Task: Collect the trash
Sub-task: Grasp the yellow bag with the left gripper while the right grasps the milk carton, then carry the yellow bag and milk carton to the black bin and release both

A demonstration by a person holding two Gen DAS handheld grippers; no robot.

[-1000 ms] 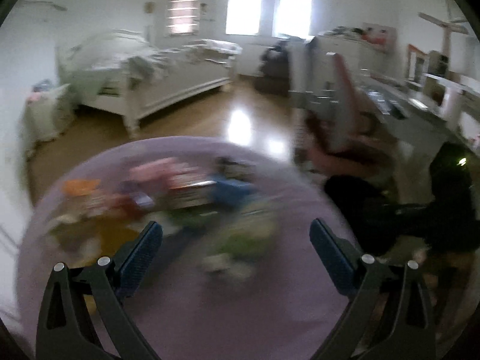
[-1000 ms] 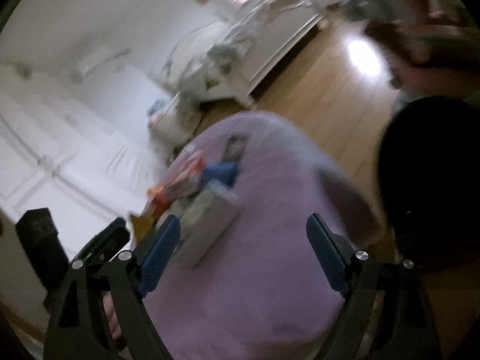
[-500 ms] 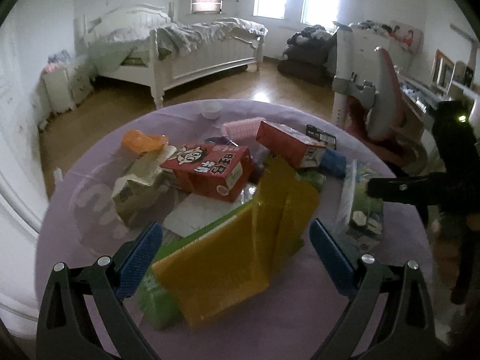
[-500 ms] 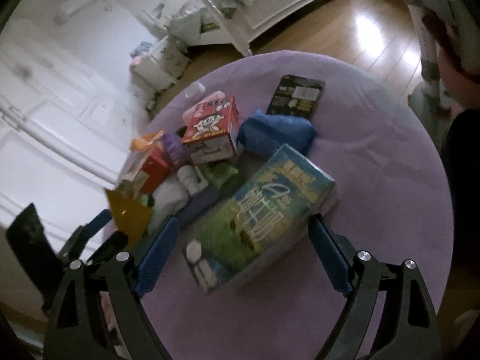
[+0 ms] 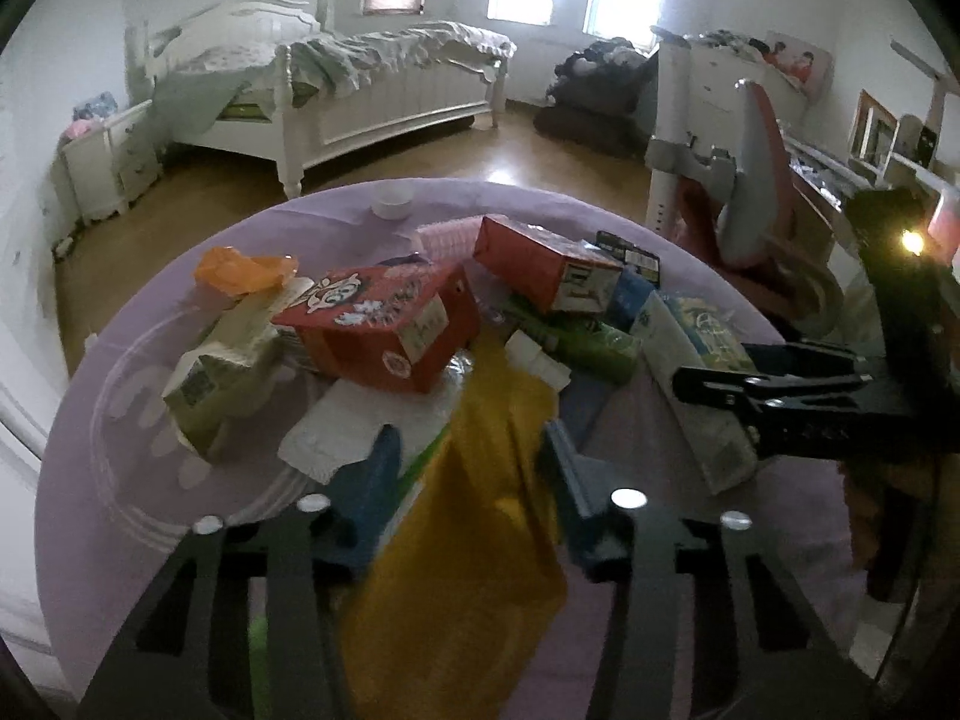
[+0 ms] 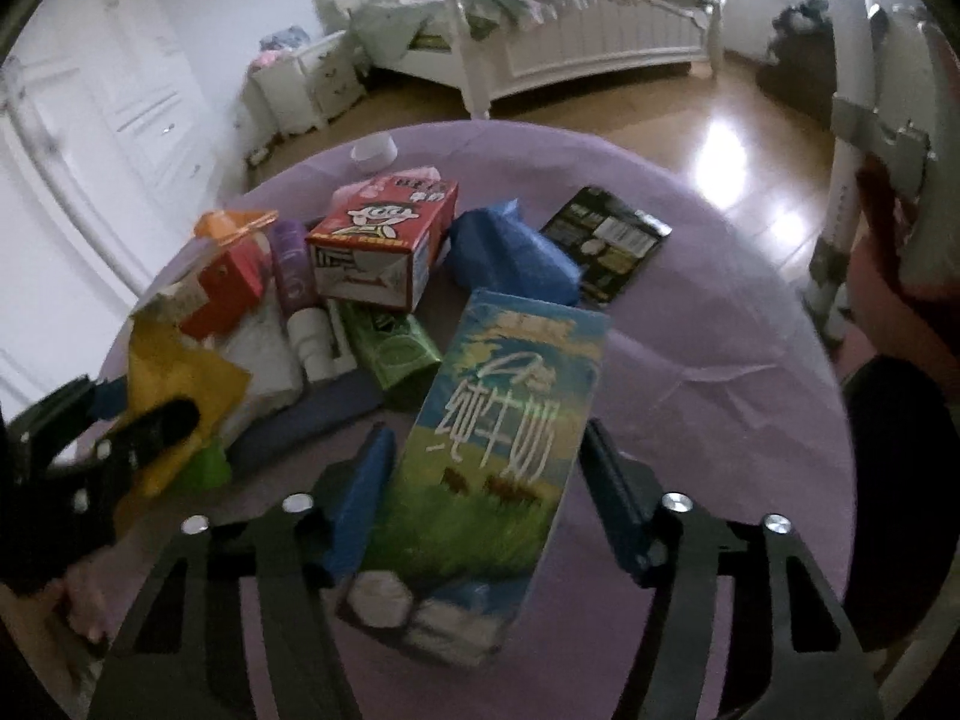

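A heap of trash lies on a round table with a purple cloth (image 5: 150, 480). My left gripper (image 5: 471, 480) has its jaws closed in around a yellow wrapper (image 5: 474, 540), touching it on both sides. My right gripper (image 6: 486, 480) has its jaws against the sides of a blue-green milk carton (image 6: 498, 450) lying flat; the carton also shows in the left wrist view (image 5: 690, 372). Behind lie two red cartons (image 5: 384, 330) (image 5: 546, 264), a pale green carton (image 5: 222, 372), an orange wrapper (image 5: 246, 267), a blue packet (image 6: 510, 252) and a black sachet (image 6: 606, 243).
A white cap (image 5: 391, 201) sits at the table's far edge. Beyond it are wooden floor, a white bed (image 5: 360, 96) and a nightstand (image 5: 111, 162). A pink-grey chair (image 5: 750, 168) and a desk stand at the right.
Both grippers have come down onto the table and narrowed their jaws, the left around the yellow wrapper, the right around the milk carton. The views went from blurred to steady.
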